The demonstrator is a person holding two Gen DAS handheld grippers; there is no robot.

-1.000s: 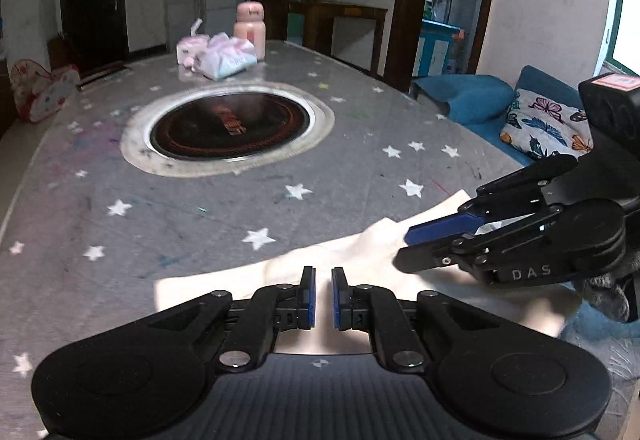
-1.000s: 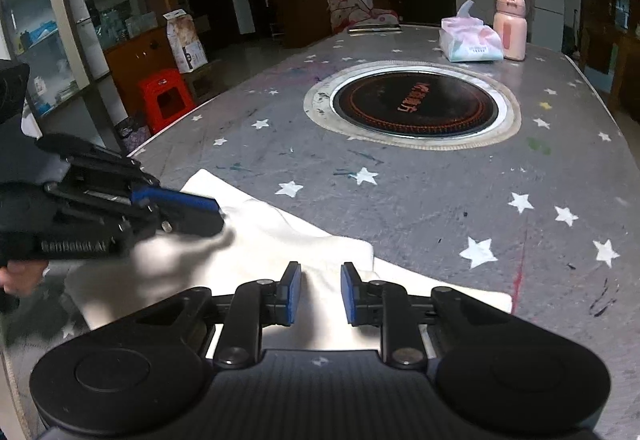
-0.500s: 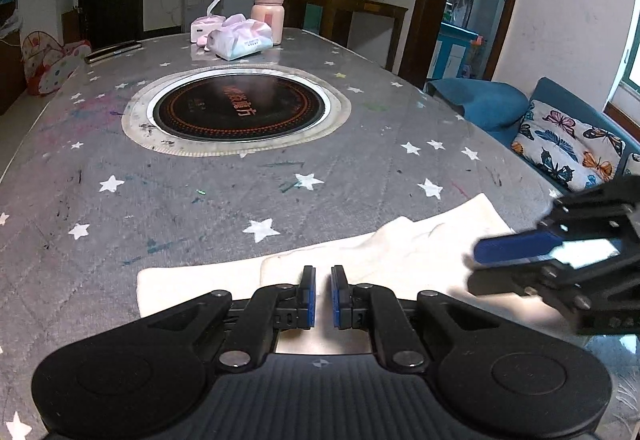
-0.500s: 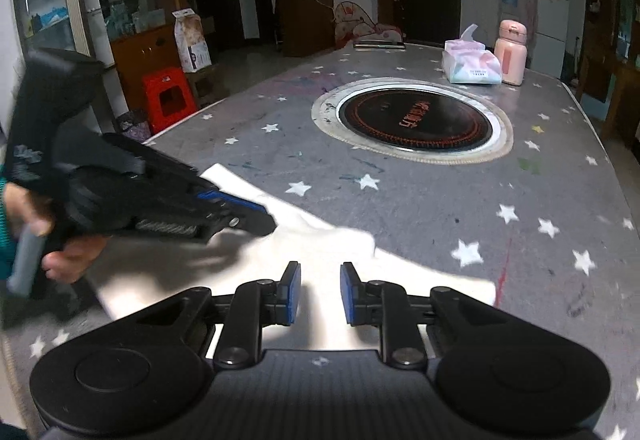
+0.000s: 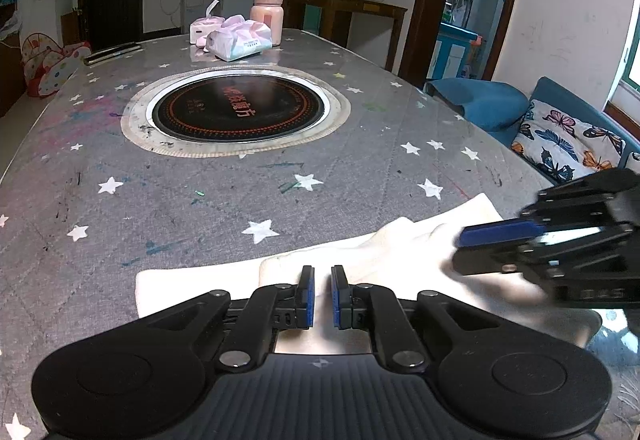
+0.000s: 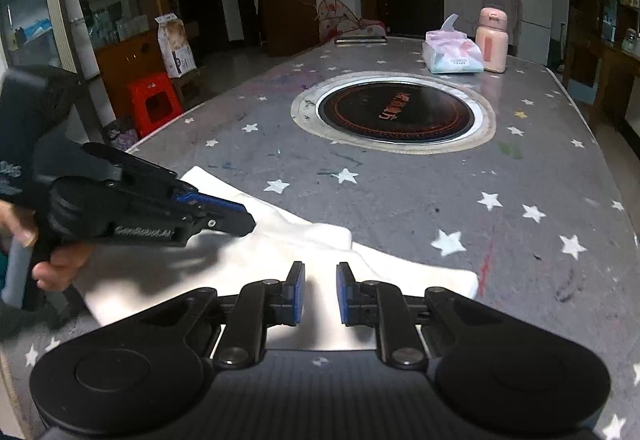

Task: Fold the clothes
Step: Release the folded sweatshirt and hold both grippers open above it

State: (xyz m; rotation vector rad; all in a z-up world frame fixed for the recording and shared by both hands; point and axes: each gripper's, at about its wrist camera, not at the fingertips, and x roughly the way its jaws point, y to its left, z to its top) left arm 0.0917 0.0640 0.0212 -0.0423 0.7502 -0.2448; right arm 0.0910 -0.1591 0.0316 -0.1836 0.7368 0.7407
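A white cloth (image 5: 372, 252) lies partly folded on the near edge of the grey star-print table (image 5: 200, 207); a folded flap forms a ridge across it (image 6: 320, 232). My left gripper (image 5: 323, 296) hovers just above the cloth's near edge, its pads a thin gap apart with nothing between them. My right gripper (image 6: 320, 294) hangs over the other side of the cloth, slightly open and empty. In each view the other gripper reaches in from the side over the cloth: the right gripper (image 5: 464, 244) and the left gripper (image 6: 248, 220), held by a hand (image 6: 52, 264).
A round black cooktop (image 5: 236, 107) is set into the table's middle. Tissue packs (image 5: 236, 39) and a pink bottle (image 5: 267, 15) stand at the far end. A blue sofa with a butterfly cushion (image 5: 568, 143) lies right of the table, a red stool (image 6: 154, 103) left.
Both grippers have shifted above the cloth. The left one has reached further in over it. The right one drew back to the side and has come partly back. The cloth lies as before.
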